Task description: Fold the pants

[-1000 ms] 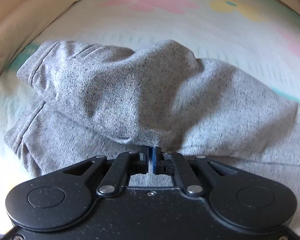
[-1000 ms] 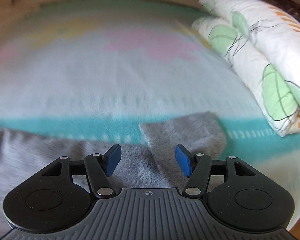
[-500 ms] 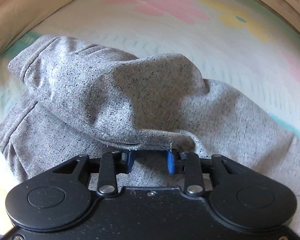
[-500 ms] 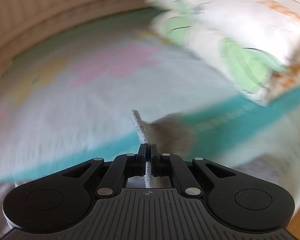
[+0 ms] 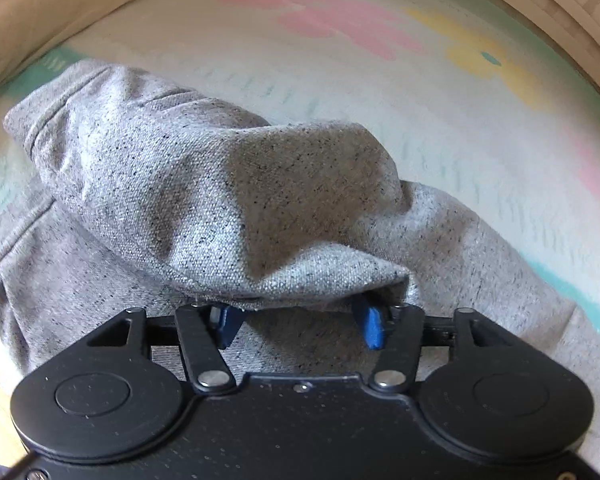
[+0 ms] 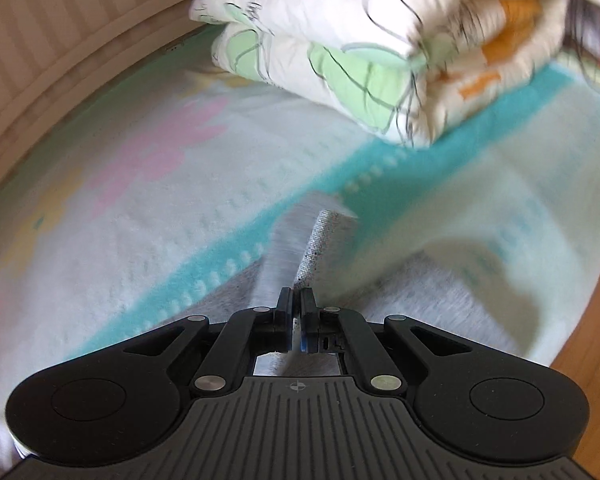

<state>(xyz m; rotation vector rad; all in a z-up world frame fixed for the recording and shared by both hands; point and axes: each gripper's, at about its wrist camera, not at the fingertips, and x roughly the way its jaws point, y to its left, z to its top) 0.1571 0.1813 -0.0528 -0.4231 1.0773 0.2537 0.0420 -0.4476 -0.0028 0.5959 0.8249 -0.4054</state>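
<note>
The right hand-held gripper (image 6: 296,316) is clamped on a hem of the grey pants (image 5: 204,184), lifted above the bed (image 6: 140,216). The left hand-held gripper (image 5: 300,322), just opened, is spread beneath a fold at frame centre. A folded quilt (image 6: 360,40) is seen upper right.

Left wrist view. Left gripper (image 5: 298,322) points down at grey speckled pants (image 5: 204,184) lying on a pastel bedspread (image 5: 380,92) with pink and yellow flower shapes and a teal stripe. Jaws have just been opening; the blue pads (image 5: 370,322) stand apart. A folded-over flap of the pants drapes over the pad tips, its edge lying just above them, not clamped. More grey fabric lies flat under the gripper. Waistband seam visible at far left. A beige cushion (image 5: 60,4) borders the bedspread, upper left.
</note>
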